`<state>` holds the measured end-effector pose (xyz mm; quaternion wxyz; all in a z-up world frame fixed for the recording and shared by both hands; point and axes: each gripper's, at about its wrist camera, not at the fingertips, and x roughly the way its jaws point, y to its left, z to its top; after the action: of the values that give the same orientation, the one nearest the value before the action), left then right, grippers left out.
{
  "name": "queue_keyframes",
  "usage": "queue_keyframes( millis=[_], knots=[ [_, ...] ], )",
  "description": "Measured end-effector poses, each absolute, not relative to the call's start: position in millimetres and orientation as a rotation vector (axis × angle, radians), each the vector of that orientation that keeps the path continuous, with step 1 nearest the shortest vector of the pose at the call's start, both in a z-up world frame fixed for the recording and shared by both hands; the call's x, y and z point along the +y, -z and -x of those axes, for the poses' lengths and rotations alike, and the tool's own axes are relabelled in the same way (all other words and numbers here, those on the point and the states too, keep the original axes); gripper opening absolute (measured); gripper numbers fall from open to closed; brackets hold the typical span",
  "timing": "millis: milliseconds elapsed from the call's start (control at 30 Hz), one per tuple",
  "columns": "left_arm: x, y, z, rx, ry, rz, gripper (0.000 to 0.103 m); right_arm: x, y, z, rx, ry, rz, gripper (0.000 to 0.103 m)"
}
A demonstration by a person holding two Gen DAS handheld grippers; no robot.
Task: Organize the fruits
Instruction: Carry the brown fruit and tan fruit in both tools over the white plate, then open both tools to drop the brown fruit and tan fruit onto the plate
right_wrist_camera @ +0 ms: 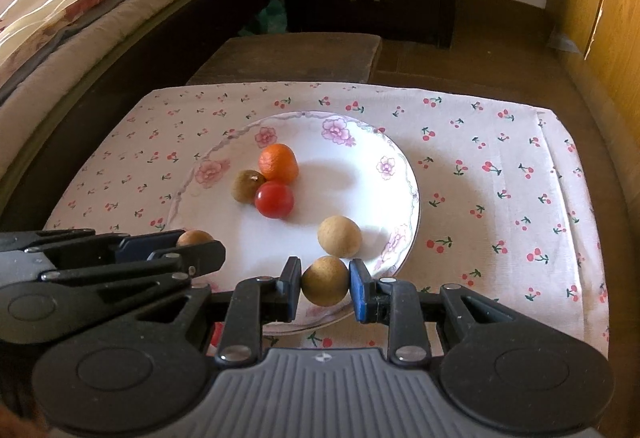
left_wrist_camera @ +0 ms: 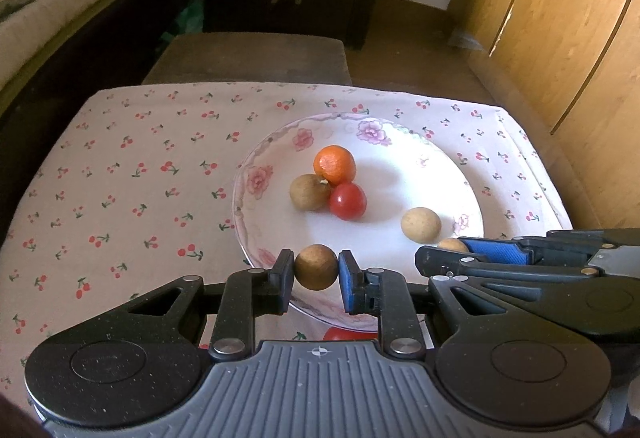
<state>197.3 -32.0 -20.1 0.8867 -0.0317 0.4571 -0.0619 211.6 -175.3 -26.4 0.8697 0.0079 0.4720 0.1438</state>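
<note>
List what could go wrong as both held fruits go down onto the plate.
1. The left gripper and right gripper each pinch a round brown fruit; either could slip and roll off the plate.
2. A dropped fruit may knock the loose brown fruit near the rim.

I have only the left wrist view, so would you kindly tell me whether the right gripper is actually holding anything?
Observer: Yes. The right gripper is shut on a brown fruit, with a pad on each side.
Operator: Thank you. Where is it relative to the plate?
Observer: It is over the plate's near right rim, just in front of the loose fruit. I cannot tell whether they touch.
</note>
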Motion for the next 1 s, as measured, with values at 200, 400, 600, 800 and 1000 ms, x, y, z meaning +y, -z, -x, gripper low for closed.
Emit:
queue_keyframes(
  millis=[200,400,600,800,1000],
  knots=[
    [-33.2,20.8,-198.6,0.952,0.127,0.062,0.030,-175.6,28.2,-213.3,0.986,-0.295,-0.017,0.029],
    [-33.3,21.5,-198.7,0.953,0.124,0.066,0.030,-175.3,29.1,-213.7,0.981,-0.293,-0.012,0.029],
    [-32.6,22.5,-199.1,0.957,0.121,0.073,0.031,-174.7,29.5,-213.4,0.979,-0.291,-0.010,0.029],
    [-31.7,22.4,-198.9,0.957,0.118,0.076,0.034,-175.4,28.7,-213.1,0.975,-0.288,-0.006,0.029],
    [-29.5,19.1,-198.8,0.947,0.116,0.087,0.037,-176.6,24.6,-213.0,0.960,-0.280,-0.014,0.029]
  ],
)
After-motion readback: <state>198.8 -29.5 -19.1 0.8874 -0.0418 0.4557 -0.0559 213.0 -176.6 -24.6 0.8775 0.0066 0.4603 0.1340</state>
